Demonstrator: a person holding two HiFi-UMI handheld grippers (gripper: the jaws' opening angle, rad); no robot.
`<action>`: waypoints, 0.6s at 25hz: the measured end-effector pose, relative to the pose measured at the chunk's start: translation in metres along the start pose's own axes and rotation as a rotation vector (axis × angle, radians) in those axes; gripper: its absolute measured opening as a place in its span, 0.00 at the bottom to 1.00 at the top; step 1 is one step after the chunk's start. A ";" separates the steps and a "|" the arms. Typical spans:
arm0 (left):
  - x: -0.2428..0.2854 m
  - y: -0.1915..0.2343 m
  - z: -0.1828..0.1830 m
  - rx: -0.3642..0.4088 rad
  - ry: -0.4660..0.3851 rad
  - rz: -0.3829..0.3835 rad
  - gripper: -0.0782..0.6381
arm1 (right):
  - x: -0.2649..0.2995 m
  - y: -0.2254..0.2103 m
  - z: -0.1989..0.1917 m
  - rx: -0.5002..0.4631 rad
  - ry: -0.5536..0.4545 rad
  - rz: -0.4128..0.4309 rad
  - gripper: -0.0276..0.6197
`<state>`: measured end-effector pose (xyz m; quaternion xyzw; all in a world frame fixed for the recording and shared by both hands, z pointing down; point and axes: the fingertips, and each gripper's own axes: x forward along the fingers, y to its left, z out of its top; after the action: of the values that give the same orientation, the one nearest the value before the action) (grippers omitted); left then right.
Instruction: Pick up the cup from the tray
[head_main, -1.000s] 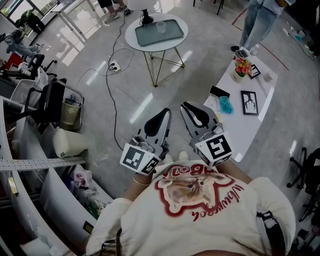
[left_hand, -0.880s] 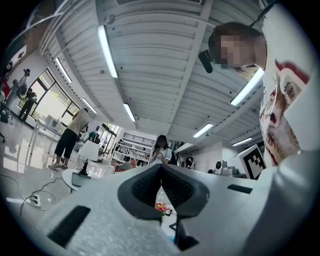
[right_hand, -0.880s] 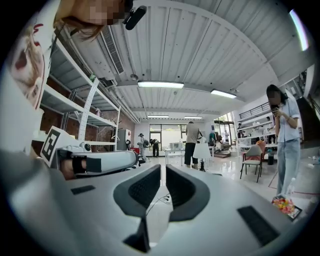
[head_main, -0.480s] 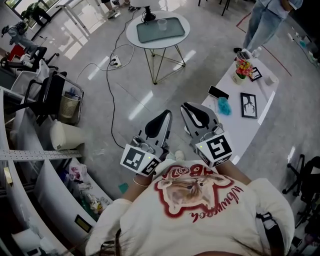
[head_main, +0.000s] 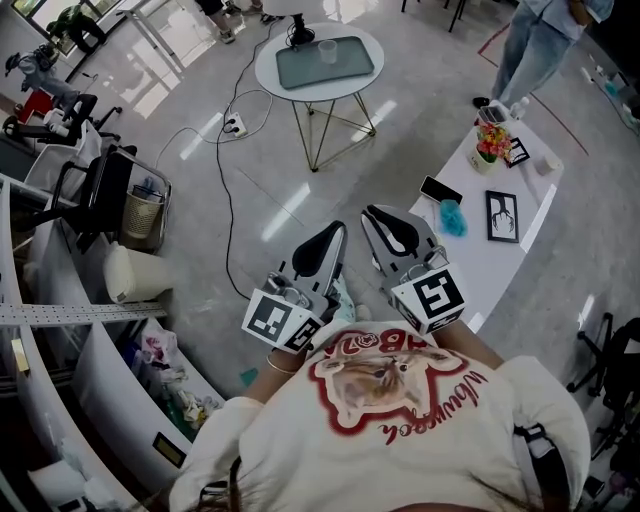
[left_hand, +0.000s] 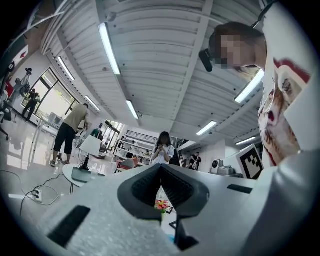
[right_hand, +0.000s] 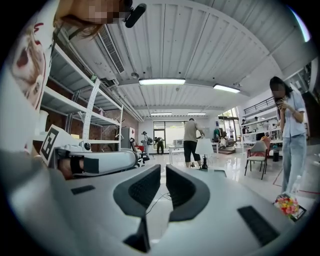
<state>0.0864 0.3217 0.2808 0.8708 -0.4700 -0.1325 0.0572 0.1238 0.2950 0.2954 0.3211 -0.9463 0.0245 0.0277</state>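
Head view shows cup (head_main: 327, 50) on tray (head_main: 305, 68) on round table (head_main: 266, 72); left tool (head_main: 335, 232) and right tool (head_main: 372, 214) closed.

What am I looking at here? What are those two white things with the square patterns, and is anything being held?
A person holds a white gripper in each hand: the left gripper and the right gripper. The patterned cubes are part of them. The top-down picture comes from a camera on the person's head; the other two from cameras riding on each gripper, looking along its jaws. Both grippers are shut and hold nothing. Ahead, a round white table carries a grey rectangular tray with a clear cup on it.
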 end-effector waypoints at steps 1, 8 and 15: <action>0.003 0.005 0.000 -0.002 0.000 -0.001 0.13 | 0.004 -0.002 -0.001 -0.001 0.003 -0.004 0.12; 0.030 0.043 0.002 -0.020 0.002 -0.024 0.13 | 0.044 -0.024 0.003 -0.009 0.007 -0.027 0.12; 0.070 0.101 0.016 -0.016 -0.004 -0.064 0.13 | 0.101 -0.055 0.011 -0.020 0.004 -0.066 0.12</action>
<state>0.0374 0.2084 0.2755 0.8846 -0.4410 -0.1397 0.0589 0.0770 0.1899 0.2927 0.3516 -0.9354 0.0145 0.0337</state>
